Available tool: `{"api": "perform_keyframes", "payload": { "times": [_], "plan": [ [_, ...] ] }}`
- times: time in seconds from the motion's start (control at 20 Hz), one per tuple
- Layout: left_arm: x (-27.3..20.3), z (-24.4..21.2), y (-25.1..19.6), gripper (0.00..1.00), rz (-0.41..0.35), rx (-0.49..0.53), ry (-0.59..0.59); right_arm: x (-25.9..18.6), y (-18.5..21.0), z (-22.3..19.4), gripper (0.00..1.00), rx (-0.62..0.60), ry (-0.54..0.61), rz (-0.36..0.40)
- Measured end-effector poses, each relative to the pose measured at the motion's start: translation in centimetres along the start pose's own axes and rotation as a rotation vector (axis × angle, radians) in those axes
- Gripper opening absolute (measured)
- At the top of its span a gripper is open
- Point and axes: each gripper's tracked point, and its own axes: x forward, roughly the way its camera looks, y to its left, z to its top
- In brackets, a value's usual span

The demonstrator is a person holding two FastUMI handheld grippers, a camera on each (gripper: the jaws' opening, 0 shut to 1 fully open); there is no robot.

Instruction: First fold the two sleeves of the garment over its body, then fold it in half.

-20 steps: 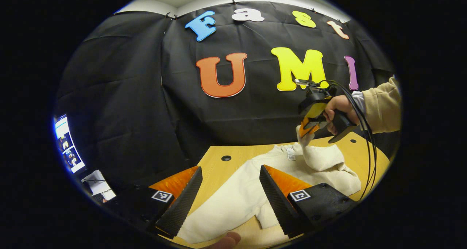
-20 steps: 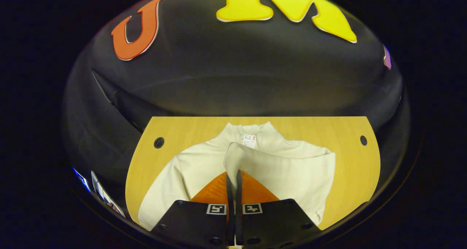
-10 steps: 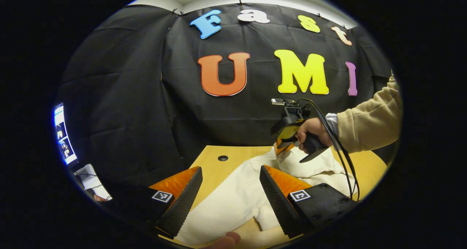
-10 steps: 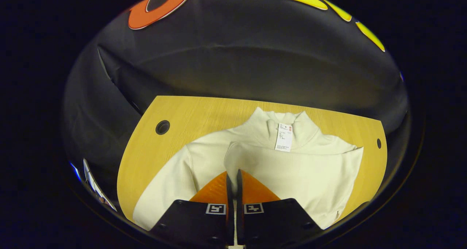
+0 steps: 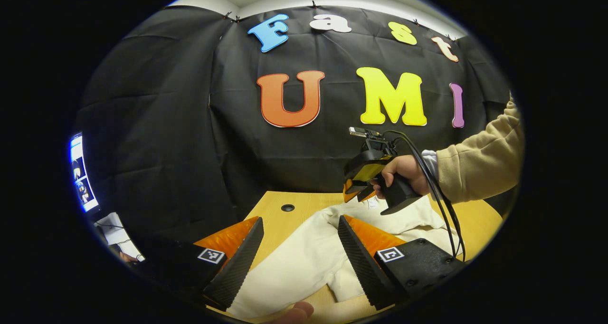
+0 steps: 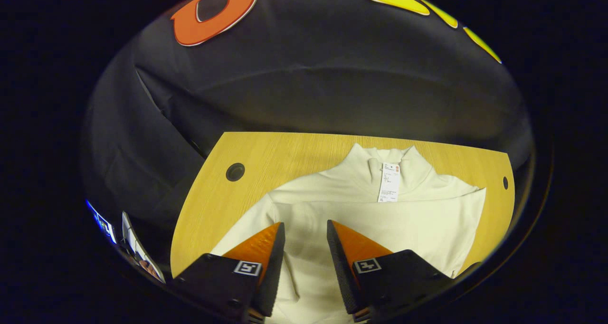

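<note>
Here left gripper (image 5: pixel 299 248) wide above garment (image 5: pixel 304 262); right gripper (image 6: pixel 306 262) parted, neck tag (image 6: pixel 389 188) visible.

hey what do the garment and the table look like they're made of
The garment: cream knit fabric, probably a cotton jersey or sweatshirt knit; matte, it drapes in soft folds and has a sewn-in label at the collar. The table: light wood or wood-look laminate; fine straight grain lines, smooth low-sheen surface with round holes near the corners. Which of the two, the look leaves open.
</note>
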Motion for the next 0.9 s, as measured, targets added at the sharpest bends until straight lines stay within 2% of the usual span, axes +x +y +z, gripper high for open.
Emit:
{"api": "perform_keyframes", "payload": {
  "times": [0.05, 0.1, 0.2, 0.45, 0.55, 0.65, 0.7, 0.9],
  "plan": [
    [-0.2, 0.1, -0.1, 1.0, 0.004, -0.004, 0.0, -0.6, -0.1, 0.2, 0.6, -0.001, -0.006, 0.005],
    [-0.3, 0.1, -0.3, 1.0, 0.006, -0.006, -0.001, -1.1, -0.1, 0.4, 0.77, 0.001, -0.016, 0.01],
    [-0.7, 0.3, -0.3, 1.0, 0.019, 0.003, -0.004, -2.4, -0.9, 0.9, 0.98, 0.002, -0.035, 0.005],
    [-1.7, -0.8, 0.2, 1.0, 0.049, -0.003, 0.017, -7.5, -4.4, 3.1, 0.95, -0.02, -0.13, -0.031],
    [-1.9, -1.4, 0.4, 1.0, 0.057, -0.021, 0.031, -10.8, -6.8, 4.6, 0.98, -0.056, -0.21, -0.071],
    [-2.2, -2.6, 1.2, 1.0, 0.092, -0.038, 0.059, -14.9, -9.3, 5.9, 0.95, -0.09, -0.298, -0.113],
    [-2.4, -3.2, 1.7, 1.0, 0.109, -0.051, 0.073, -17.0, -10.5, 6.1, 0.98, -0.095, -0.333, -0.133],
    [-3.1, -5.5, 5.1, 1.0, 0.213, -0.048, 0.128, -25.1, -15.7, 5.6, 0.98, -0.083, -0.462, -0.186]
  ]
}}
